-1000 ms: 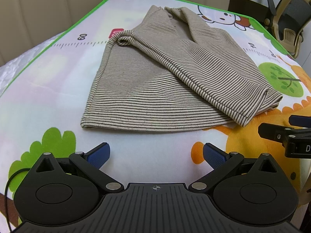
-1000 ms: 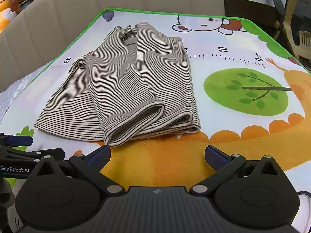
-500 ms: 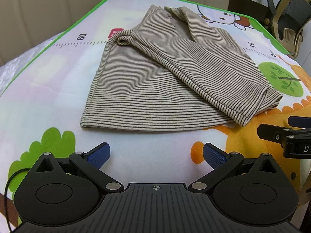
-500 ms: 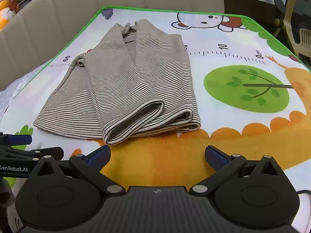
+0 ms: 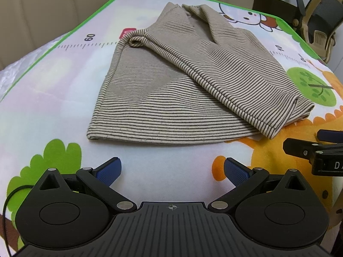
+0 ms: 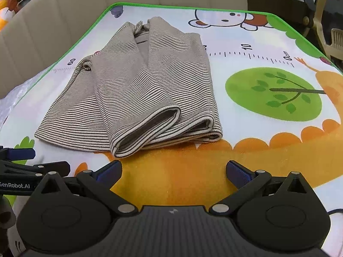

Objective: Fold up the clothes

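A beige garment with thin dark stripes (image 5: 182, 90) lies partly folded on the cartoon play mat (image 5: 53, 98), both sleeves laid lengthwise over the body. It also shows in the right wrist view (image 6: 141, 94), sleeve cuffs nearest me. My left gripper (image 5: 171, 169) is open and empty, just short of the garment's hem. My right gripper (image 6: 173, 170) is open and empty, just short of the cuffs. Each gripper shows at the edge of the other's view: the right one (image 5: 321, 147), the left one (image 6: 27, 160).
The mat has a green border (image 6: 193, 7) and printed rulers. A beige padded sofa back (image 6: 53, 21) runs behind it. A chair (image 5: 317, 27) stands at the far right. Crinkled plastic (image 6: 12, 102) lies off the mat's left edge.
The right wrist view has crept slightly closer to the garment. The left gripper has barely moved. Both stay open.
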### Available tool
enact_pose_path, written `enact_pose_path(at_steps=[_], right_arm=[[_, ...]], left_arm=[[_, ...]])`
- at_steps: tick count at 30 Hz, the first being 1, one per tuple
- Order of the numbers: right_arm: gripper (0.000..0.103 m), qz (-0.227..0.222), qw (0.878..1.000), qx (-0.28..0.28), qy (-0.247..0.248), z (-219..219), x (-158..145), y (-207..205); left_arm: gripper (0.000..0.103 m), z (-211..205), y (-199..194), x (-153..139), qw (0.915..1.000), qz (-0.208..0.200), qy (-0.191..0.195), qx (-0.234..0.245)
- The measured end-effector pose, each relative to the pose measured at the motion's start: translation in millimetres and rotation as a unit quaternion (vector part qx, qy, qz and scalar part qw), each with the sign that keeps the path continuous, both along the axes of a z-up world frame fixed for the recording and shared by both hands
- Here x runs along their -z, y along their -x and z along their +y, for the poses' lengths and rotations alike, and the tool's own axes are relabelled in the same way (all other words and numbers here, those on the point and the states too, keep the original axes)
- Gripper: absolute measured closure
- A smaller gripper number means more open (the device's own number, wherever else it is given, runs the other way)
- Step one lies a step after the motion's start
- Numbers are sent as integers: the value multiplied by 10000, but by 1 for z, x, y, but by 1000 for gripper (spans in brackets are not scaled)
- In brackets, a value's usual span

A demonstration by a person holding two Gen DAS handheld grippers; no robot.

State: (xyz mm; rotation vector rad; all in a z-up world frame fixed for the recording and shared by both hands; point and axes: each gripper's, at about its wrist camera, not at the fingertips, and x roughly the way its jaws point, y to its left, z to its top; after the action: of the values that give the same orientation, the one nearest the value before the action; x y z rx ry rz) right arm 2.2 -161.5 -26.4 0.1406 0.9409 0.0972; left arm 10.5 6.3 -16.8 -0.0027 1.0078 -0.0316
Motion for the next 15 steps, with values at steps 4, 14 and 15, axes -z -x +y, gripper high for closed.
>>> enact_pose_path(at_steps=[4,14,15], right_arm=[[0,-3,10000,-1,-8,-1,2,-1],[0,-252,9994,-204,80,-2,-1,-9],[0,-323,9987,-385,106,-5,-5,-13]], left_arm=[[0,0,-2,1,10000,22,11,7],[0,5,-9,1,9999,-85,-36,87],[0,5,-11,-2,9996,-138,-142,192]])
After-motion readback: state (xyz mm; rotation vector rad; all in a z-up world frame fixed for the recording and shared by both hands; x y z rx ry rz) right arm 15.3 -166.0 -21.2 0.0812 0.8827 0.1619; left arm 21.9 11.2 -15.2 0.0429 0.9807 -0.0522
